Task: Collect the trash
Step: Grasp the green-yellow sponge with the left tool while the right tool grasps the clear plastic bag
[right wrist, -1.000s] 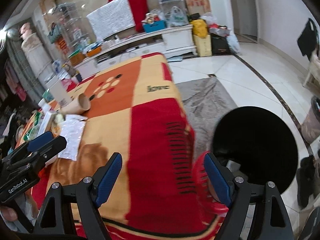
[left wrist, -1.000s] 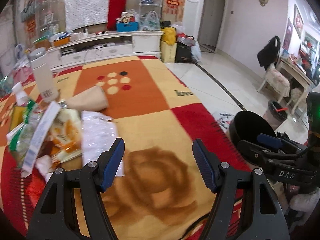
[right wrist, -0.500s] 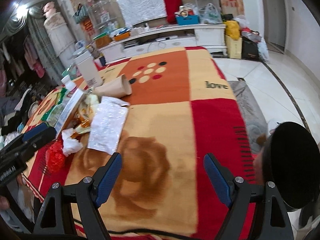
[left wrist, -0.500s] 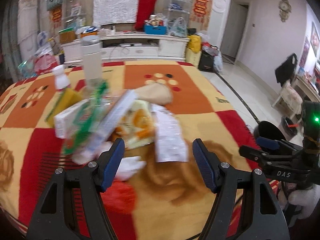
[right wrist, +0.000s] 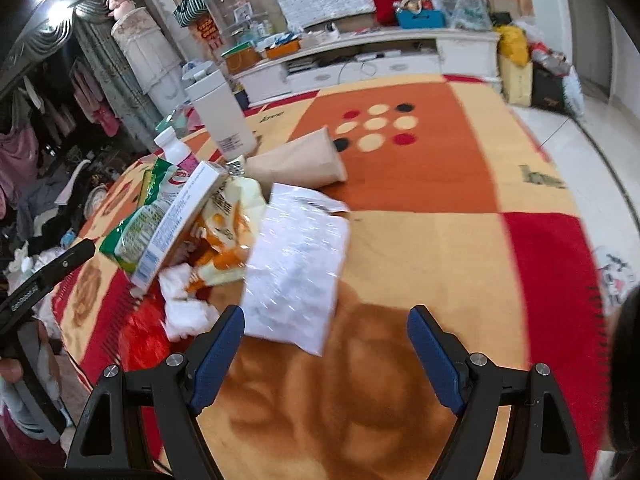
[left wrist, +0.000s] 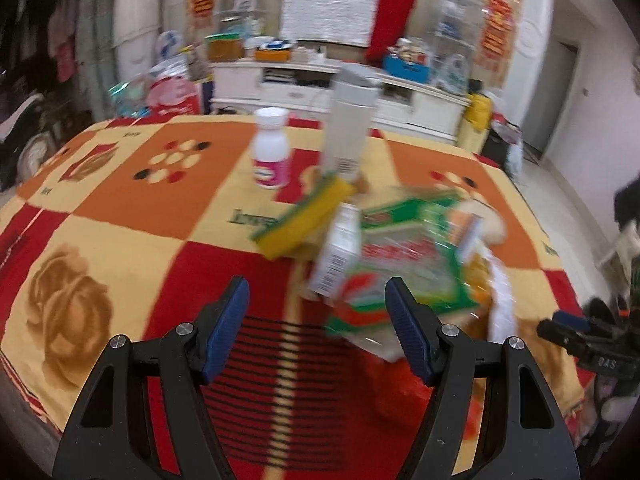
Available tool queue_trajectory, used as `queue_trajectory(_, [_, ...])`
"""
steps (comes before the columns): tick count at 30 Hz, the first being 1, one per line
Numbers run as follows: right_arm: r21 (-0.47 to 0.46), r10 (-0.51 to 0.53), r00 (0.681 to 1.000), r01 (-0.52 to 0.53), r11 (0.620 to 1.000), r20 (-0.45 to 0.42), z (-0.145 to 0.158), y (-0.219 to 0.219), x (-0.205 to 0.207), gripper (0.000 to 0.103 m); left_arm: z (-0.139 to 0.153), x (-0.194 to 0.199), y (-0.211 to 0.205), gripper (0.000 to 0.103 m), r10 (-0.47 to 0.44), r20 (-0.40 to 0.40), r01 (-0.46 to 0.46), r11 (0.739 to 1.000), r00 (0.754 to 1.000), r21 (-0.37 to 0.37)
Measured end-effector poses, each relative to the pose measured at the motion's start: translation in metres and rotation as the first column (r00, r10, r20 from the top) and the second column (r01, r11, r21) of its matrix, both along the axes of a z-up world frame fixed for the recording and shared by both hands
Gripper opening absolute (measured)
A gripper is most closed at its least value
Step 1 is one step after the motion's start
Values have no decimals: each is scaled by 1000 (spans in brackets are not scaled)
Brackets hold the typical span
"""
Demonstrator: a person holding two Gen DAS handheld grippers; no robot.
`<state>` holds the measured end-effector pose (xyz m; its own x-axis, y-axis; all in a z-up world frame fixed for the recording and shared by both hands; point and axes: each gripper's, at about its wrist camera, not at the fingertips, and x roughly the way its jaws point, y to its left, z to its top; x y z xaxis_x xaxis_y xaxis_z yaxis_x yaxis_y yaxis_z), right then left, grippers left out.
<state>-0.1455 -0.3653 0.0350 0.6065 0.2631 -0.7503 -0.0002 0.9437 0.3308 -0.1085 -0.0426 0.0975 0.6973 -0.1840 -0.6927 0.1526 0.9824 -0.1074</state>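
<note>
A heap of trash lies on the patterned blanket (left wrist: 120, 216): a green snack bag (left wrist: 416, 264), a long white carton (left wrist: 336, 256), a yellow-green packet (left wrist: 300, 220), a tall white bottle (left wrist: 350, 128) and a small pink-labelled bottle (left wrist: 272, 152). My left gripper (left wrist: 318, 328) hangs open just short of the carton, nothing between its fingers. In the right wrist view the same heap shows the carton (right wrist: 176, 220), a clear plastic bag (right wrist: 296, 264), crumpled tissue (right wrist: 184, 304), a brown paper cup (right wrist: 300, 160) and an orange wrapper (right wrist: 224, 240). My right gripper (right wrist: 326, 352) is open beside the plastic bag's near edge.
A white TV cabinet (right wrist: 360, 64) with clutter runs along the far wall. Tiled floor (right wrist: 576, 136) lies right of the blanket. The other gripper shows at the right edge (left wrist: 580, 340) of the left view. A dark round shape (right wrist: 624, 360) sits at the right edge.
Both views have swung left across the blanket toward the trash heap. The black bin has slid out of view on the right. Both grippers stayed open.
</note>
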Motion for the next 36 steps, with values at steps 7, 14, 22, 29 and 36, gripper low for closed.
queue_trajectory(7, [34, 14, 999, -12, 999, -41, -15, 13, 38, 82, -20, 53, 12, 71, -68, -23, 68, 998, 997, 12])
queue_trajectory(14, [35, 17, 997, -15, 999, -72, -26, 16, 51, 82, -6, 75, 9, 81, -167, 29, 169, 984, 985, -53])
queue_trajectory(22, [9, 30, 997, -29, 1000, -68, -28, 20, 53, 82, -4, 85, 36, 81, -138, 1, 137, 984, 990, -118])
queue_trajectory(29, [-31, 31, 998, -33, 999, -55, -29, 26, 53, 83, -17, 105, 29, 81, -140, -32, 138, 989, 990, -43])
queue_trajectory(36, [-61, 43, 999, -45, 997, -31, -30, 31, 53, 76, -44, 132, -5, 68, -160, -116, 167, 984, 980, 53])
